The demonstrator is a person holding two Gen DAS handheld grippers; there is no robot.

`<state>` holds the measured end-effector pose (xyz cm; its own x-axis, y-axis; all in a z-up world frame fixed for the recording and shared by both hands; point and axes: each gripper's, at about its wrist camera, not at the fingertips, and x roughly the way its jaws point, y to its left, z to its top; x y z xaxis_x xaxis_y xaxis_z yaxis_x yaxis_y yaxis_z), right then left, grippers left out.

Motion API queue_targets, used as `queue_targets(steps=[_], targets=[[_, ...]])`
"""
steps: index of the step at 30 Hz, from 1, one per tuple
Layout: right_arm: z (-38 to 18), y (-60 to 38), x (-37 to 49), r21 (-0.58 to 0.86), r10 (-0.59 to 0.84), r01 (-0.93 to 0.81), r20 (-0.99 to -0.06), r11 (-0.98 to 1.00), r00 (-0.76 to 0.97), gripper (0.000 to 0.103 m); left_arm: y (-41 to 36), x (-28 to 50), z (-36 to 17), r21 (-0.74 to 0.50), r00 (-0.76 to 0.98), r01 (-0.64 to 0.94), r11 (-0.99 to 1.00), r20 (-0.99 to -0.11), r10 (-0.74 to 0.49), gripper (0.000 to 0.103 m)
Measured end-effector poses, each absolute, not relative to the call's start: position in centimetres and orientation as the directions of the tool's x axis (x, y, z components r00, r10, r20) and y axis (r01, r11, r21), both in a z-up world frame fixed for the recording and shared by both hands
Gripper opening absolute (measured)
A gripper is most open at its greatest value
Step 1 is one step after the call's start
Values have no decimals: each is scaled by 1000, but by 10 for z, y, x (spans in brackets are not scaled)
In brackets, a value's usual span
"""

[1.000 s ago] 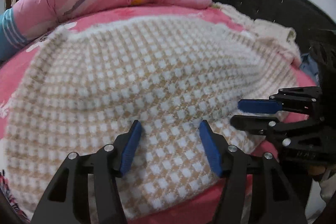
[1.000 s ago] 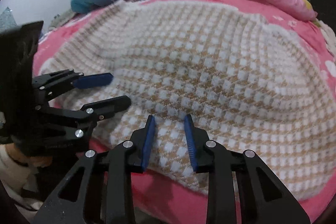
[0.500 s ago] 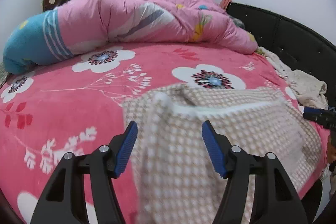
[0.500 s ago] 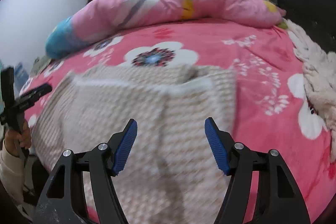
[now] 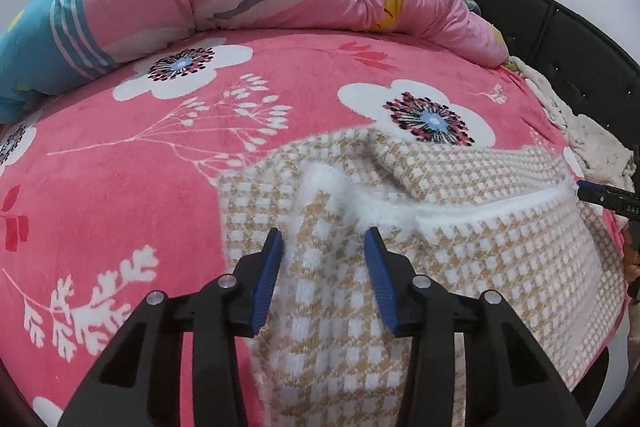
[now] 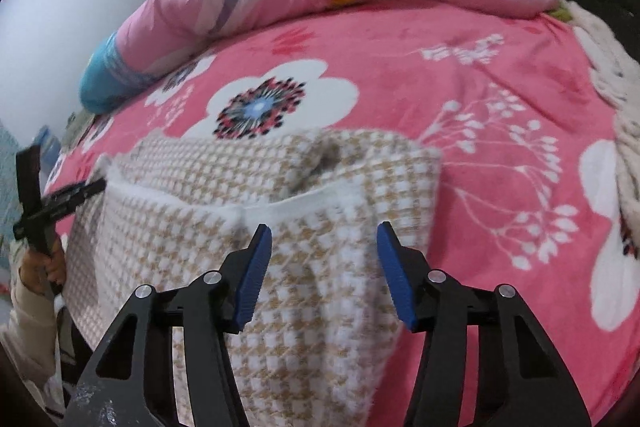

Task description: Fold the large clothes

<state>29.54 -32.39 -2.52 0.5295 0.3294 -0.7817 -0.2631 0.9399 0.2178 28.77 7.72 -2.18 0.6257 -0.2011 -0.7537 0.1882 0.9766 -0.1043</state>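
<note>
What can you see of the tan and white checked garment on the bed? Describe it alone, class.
The checked garment is a fluffy knit in tan and white houndstooth with a plain white band along one edge. It lies folded over itself, rumpled at the fold, on the pink flowered bedspread near the bed's front edge. The left tongs and right tongs are closing just above it, pads not pressing on the fabric.

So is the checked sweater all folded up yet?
Not yet. The fuzzy beige-and-white checked garment is doubled over once on the pink flowered bed cover, its white hem lying across the top. The left gripper and right gripper hover over it, jaws closing, gripping nothing. It looks wide, so more folds probably remain.
</note>
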Motion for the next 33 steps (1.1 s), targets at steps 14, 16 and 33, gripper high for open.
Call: queue_targets(steps=[14, 16, 33], targets=[[28, -312, 238, 93, 226, -231, -722, 968, 655, 6, 51, 249, 17, 114, 773, 183, 977, -630, -71, 8], [47, -311, 225, 81, 219, -226, -685, 971, 695, 6, 51, 237, 34, 123, 804, 175, 977, -590, -70, 8], [48, -311, 369, 102, 195, -172, -689, 980, 698, 6, 57, 361, 58, 132, 792, 142, 981, -609, -33, 8]])
